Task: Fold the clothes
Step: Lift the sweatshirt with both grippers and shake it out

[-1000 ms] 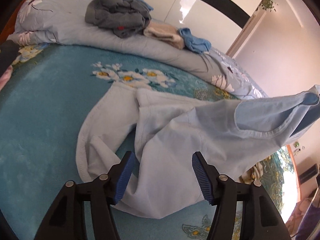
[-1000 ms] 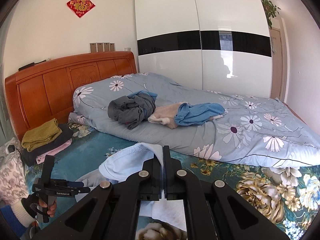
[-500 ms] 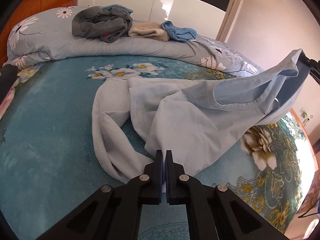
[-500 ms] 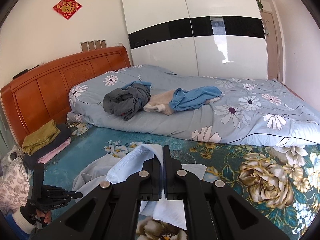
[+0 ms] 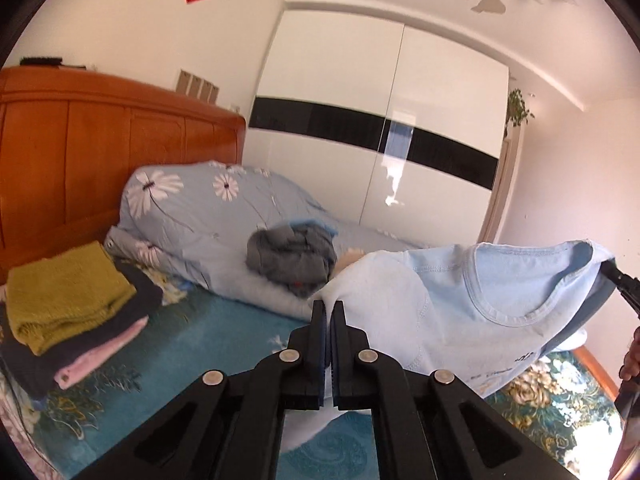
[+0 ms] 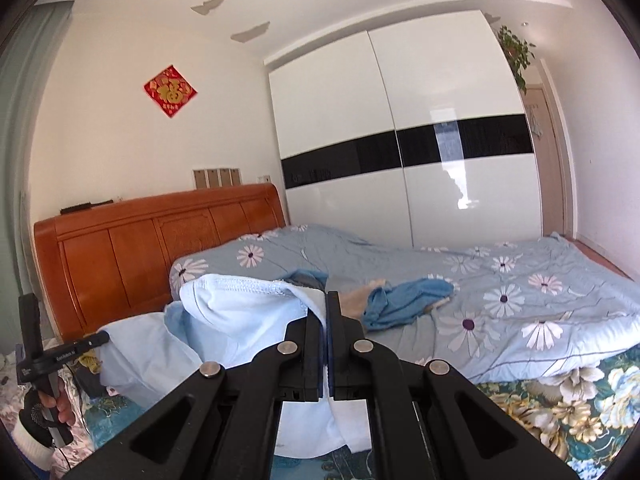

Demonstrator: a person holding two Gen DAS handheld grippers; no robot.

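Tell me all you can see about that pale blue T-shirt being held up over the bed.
The pale blue T-shirt looks like soft cotton knit, with a ribbed round neckline, stitched seams and small dark print low on the front. It is lifted off the teal bedspread and hangs stretched and sagging between two grippers. The left gripper is shut on one top edge; the right gripper is shut on the other, its hem bunched over the left finger. The lower part drapes out of sight.

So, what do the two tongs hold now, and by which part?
Both hold the light blue cotton T-shirt: left tongs and right tongs each pinch its top edge beside the neckline.
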